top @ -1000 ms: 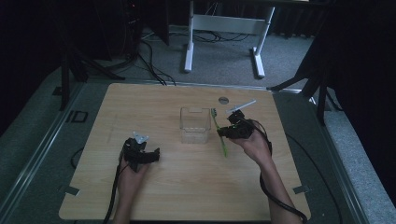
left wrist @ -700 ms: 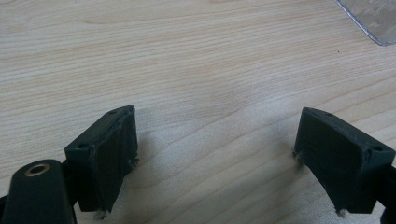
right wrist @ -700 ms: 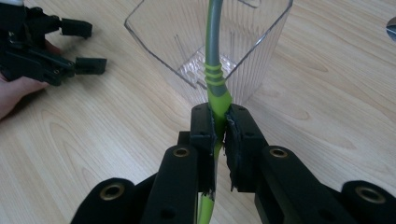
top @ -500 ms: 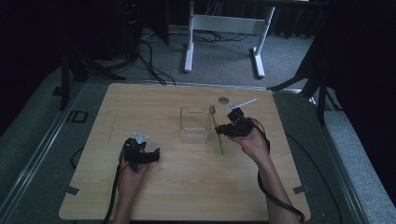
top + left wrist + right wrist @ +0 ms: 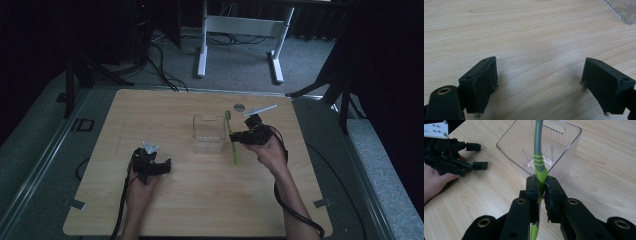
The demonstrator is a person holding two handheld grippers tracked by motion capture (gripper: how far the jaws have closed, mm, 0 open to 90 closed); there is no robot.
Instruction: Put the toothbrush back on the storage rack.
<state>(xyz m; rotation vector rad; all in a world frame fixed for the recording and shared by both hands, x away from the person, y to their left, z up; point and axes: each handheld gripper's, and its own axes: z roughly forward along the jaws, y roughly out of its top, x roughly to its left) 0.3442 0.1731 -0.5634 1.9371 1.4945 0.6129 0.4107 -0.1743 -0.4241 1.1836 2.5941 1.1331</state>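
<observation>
Two black jaws of the left gripper [image 5: 539,85] rise from the bottom of the left gripper view, set wide apart with nothing between them. Beneath and beyond them lies the pale wooden table [image 5: 529,37], its grain running across. A corner of a clear plastic container [image 5: 622,10] shows at the upper right, well apart from both jaws.
</observation>
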